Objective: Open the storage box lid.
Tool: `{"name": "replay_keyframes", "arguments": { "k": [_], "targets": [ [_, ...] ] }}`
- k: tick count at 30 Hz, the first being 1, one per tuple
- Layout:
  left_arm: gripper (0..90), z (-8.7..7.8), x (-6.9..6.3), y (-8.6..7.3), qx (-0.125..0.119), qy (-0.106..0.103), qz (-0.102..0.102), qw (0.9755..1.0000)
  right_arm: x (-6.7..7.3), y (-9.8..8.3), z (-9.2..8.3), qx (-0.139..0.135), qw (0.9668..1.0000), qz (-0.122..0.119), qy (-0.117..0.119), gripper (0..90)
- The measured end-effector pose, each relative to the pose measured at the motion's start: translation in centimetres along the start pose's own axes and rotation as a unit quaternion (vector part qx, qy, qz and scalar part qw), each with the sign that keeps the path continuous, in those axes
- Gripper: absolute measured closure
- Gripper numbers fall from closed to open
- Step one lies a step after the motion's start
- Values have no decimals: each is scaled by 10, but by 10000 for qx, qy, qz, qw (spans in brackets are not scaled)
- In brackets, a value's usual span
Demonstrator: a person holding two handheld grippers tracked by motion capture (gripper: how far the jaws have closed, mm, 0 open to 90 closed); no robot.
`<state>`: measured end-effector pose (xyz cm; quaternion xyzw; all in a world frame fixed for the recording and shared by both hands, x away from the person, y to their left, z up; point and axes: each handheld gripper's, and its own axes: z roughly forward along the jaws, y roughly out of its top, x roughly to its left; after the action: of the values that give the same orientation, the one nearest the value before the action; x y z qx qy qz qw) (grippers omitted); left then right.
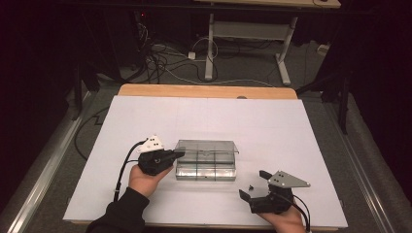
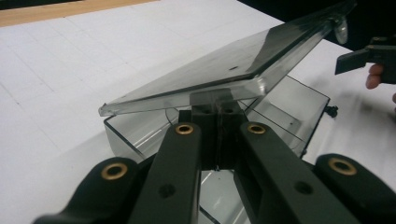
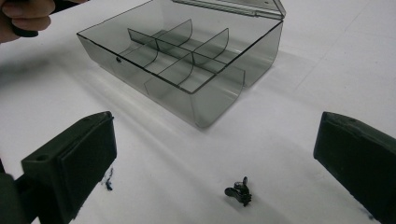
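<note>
On the white tabletop (image 1: 145, 116) your clear divided box (image 1: 206, 170) sits near the middle, just ahead of your hands. Your left gripper (image 1: 178, 155) has its jaws clamped on the edge of the lid (image 2: 224, 70), which is raised at a tilt. Your right gripper (image 1: 253, 184) rests with jaws wide apart, a small black clip (image 3: 238, 190) lying between them.

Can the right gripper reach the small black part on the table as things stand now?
Probably yes. The right gripper is open, and the small black part lies on bare table between its jaws, apart from the box. Nothing stands in the way.
</note>
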<state>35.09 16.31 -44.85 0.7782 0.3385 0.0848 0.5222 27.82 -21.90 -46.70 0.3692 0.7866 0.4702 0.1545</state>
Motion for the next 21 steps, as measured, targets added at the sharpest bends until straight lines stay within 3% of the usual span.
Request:
{"name": "replay_keyframes", "arguments": {
  "k": [21],
  "targets": [
    [875,16,15,12,52,202,-4,9998,0,0,0,-44,10000,-31,17,0]
  ]
}}
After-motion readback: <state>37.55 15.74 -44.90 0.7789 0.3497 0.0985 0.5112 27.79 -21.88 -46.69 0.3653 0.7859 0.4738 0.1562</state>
